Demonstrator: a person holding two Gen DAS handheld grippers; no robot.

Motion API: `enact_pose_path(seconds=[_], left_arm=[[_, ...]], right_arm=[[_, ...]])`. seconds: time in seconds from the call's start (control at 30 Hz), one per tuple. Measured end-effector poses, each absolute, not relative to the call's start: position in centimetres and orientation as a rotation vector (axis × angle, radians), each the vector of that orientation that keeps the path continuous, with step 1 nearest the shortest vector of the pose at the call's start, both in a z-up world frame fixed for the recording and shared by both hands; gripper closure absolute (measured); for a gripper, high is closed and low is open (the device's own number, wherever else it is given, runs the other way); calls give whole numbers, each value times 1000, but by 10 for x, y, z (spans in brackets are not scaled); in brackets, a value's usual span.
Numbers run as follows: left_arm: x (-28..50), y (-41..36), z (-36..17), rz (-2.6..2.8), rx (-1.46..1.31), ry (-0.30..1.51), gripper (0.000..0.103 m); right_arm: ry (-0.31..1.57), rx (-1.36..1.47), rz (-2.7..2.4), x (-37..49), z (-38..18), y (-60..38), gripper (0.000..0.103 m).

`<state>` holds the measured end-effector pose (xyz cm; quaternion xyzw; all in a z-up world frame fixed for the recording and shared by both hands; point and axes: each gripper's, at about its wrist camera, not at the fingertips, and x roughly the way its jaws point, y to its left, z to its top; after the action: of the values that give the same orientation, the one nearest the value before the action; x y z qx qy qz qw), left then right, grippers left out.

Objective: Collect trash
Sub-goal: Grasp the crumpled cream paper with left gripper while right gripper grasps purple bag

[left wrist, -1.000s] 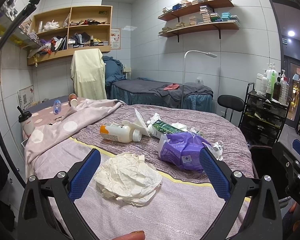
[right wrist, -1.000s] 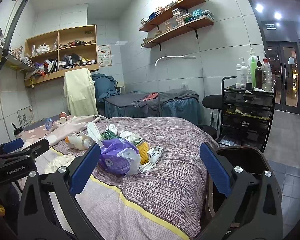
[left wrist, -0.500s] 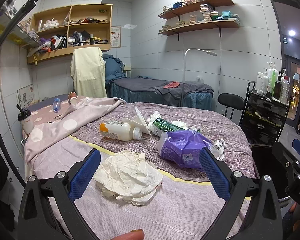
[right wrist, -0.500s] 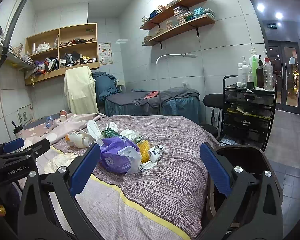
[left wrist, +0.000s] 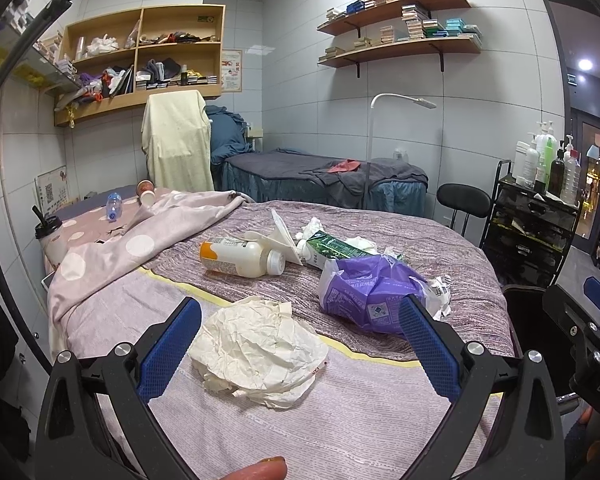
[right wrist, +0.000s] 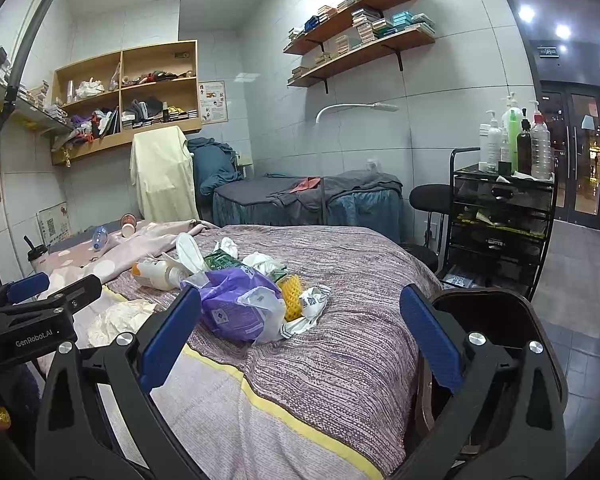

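Note:
Trash lies on the bed (left wrist: 340, 432): a crumpled white paper (left wrist: 260, 350), a purple plastic bag (left wrist: 370, 294), a white bottle with an orange base (left wrist: 240, 258) on its side, a green carton (left wrist: 334, 246) and tissues. My left gripper (left wrist: 300, 346) is open, its fingers on either side of the crumpled paper, above it. My right gripper (right wrist: 300, 334) is open and empty over the bed's right part; the purple bag (right wrist: 236, 306) and a yellow foam net (right wrist: 292, 296) lie just beyond its left finger. A dark bin (right wrist: 496, 328) stands at the bed's right edge.
A pink dotted blanket (left wrist: 140, 240) covers the bed's left side, with a small bottle (left wrist: 112, 202) and cups behind it. A black trolley with bottles (right wrist: 504, 216) and a black stool (right wrist: 432, 200) stand right. A second bed (left wrist: 320, 176) is at the back.
Both grippers have drifted slightly; the trash sits a little lower and nearer in the left view. Both stay open and nothing was picked up.

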<state>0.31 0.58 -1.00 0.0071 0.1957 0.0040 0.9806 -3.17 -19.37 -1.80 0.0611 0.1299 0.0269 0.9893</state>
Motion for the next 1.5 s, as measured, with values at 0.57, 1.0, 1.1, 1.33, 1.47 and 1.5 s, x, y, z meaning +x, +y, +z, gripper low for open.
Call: enact_pose_path(seconds=[0.57,1.0,1.1,1.33,1.47,1.5], left_arm=[[28,42,-42,30,46,561,6],[95,88,-78,-96,-78,841,6],[104,90,-88,-124,-134,895,12],[101,84,-90,-147,-205,883,56],[97,83,-80,-168,-225,860,69],[95,80,-76,-168,-221,848,70]], right_arm=[[401,-28,278,16,-22,-174,5],[563,-450,416,121,-50,-99,19],[613,-502,427,139,-61,-89,45],[640,-399,488,146,-65,-98,93],[587,-321,490,136,-51,-108,97],[566,-294,491,131,-47,-111,98]])
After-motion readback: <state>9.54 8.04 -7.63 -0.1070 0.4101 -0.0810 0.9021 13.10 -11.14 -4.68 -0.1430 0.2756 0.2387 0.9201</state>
